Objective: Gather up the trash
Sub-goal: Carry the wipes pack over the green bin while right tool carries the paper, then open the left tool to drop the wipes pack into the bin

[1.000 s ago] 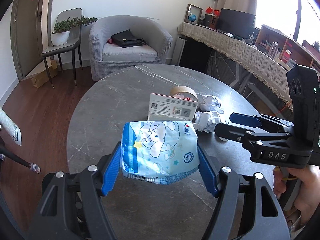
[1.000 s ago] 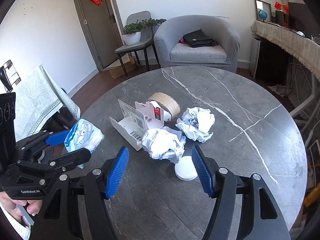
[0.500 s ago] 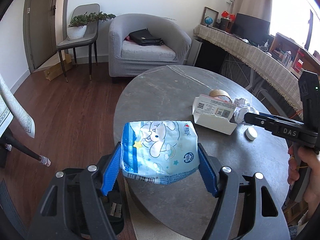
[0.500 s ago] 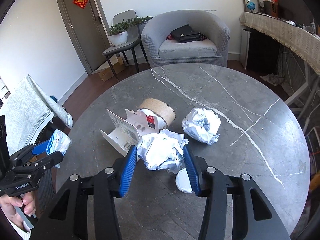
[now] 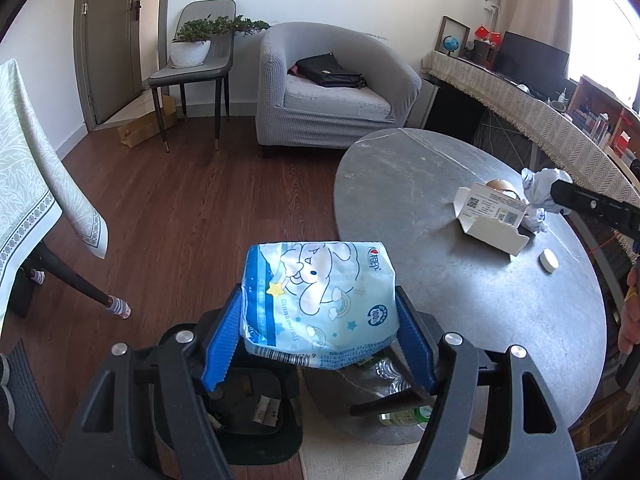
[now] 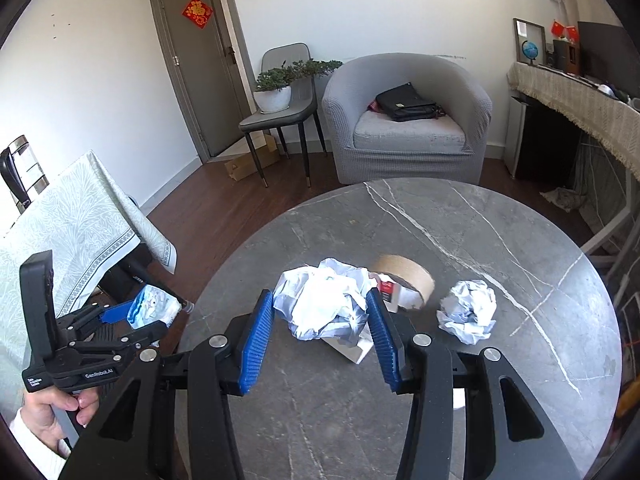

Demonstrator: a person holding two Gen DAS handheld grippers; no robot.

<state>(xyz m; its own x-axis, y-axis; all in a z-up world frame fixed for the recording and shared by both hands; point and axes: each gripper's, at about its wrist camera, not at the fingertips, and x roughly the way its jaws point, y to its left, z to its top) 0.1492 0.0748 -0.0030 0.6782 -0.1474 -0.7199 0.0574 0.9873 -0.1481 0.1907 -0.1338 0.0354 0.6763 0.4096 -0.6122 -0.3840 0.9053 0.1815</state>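
Both wrist cameras look steeply down along their fingers, sharing the round table (image 5: 460, 280) and armchair (image 6: 404, 120).

The open white cardboard box (image 6: 352, 350) is mostly hidden in the right wrist view behind the crumpled white paper wad (image 6: 324, 304); only a lower corner shows. The flat round white plastic lid (image 6: 459, 400) is nearly covered there by a black finger of the right gripper (image 6: 322, 334). In the left wrist view, the black floor bin (image 5: 248, 412) lies partly behind the left gripper (image 5: 320, 324), its contents too small to identify. The print on the light-blue cartoon tissue pack (image 5: 320, 300) is too fine to read. The right gripper is cut off by that picture's right edge.
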